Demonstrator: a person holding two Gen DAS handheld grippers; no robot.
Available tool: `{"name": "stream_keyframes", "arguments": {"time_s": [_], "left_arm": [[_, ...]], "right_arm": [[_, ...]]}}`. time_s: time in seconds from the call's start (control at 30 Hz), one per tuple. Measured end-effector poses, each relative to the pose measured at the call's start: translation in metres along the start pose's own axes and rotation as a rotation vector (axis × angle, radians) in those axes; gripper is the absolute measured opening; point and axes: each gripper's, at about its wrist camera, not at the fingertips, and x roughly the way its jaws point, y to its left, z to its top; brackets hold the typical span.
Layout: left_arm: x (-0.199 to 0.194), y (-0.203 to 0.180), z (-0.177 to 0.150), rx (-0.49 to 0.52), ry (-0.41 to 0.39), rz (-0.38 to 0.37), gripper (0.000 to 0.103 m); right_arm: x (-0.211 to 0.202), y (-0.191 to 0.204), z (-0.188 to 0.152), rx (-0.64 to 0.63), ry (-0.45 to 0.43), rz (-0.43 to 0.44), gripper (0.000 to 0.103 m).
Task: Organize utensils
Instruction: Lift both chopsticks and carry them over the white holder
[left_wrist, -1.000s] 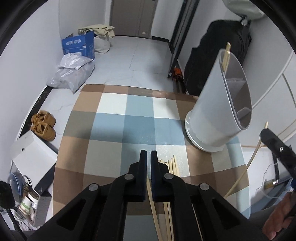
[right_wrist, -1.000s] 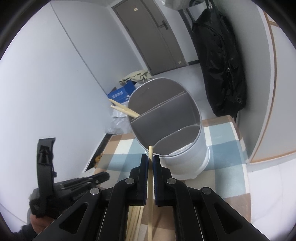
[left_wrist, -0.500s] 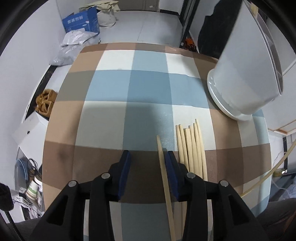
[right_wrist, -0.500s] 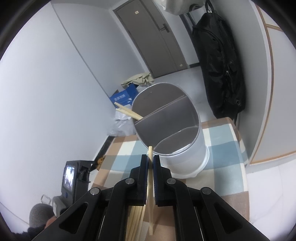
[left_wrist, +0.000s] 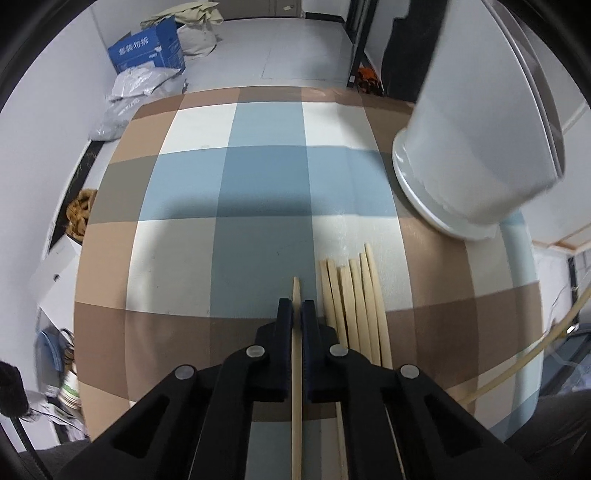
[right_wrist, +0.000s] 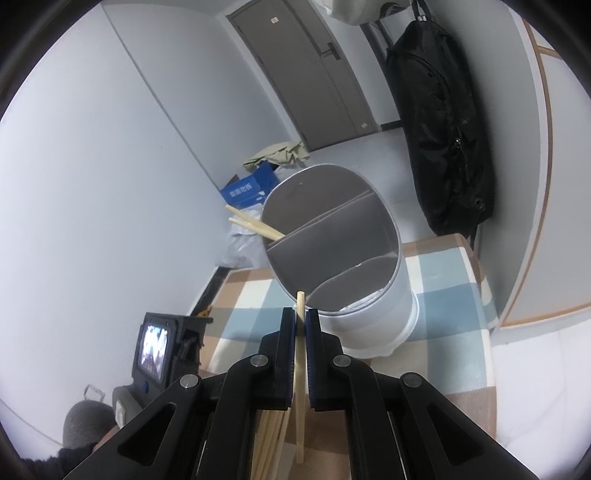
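Note:
My left gripper (left_wrist: 296, 308) is shut on a single wooden chopstick (left_wrist: 296, 369) low over the checked tablecloth (left_wrist: 258, 184). Several loose chopsticks (left_wrist: 354, 306) lie side by side just to its right. The white utensil holder (left_wrist: 476, 147) stands at the right. My right gripper (right_wrist: 301, 317) is shut on another chopstick (right_wrist: 301, 369) and holds it above the table, its tip just in front of the holder's (right_wrist: 369, 321) near rim. The holder has three compartments; two chopsticks (right_wrist: 255, 225) lean out of the far one.
The left gripper's body with its small screen (right_wrist: 155, 350) shows at lower left in the right wrist view. A black bag (right_wrist: 439, 136) hangs on the wall behind the table. A blue box (left_wrist: 147, 48) and bags sit on the floor beyond the table's far edge.
My left gripper came down over the table, opened around one chopstick beside the row, then shut on it. My right gripper rose slightly with its chopstick, staying before the holder.

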Motion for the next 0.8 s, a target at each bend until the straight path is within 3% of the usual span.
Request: {"name": "stream_keyframes", "arguments": {"time_s": [0.2,0.33,0.5,0.8], "left_arm": [[-0.025,0.014,0.004,-0.06,-0.104,-0.043,0.001],[-0.06,0.018,0.0,-0.11,-0.247,-0.094,0.001],[-0.108,0.006,-0.016,-0.095,-0.422,-0.115,0.001],[-0.131,0.0,-0.014,-0.053,-0.462,-0.149,0.001]], "right_arm": [[-0.002,0.003,-0.002,-0.009,-0.008,-0.005,0.004],[-0.005,0.004,-0.002,-0.009,-0.019,-0.006,0.004],[-0.011,0.012,-0.005,-0.046,-0.043,-0.01,0.004],[-0.019,0.037,-0.015,-0.15,-0.082,-0.036,0.004]]}}
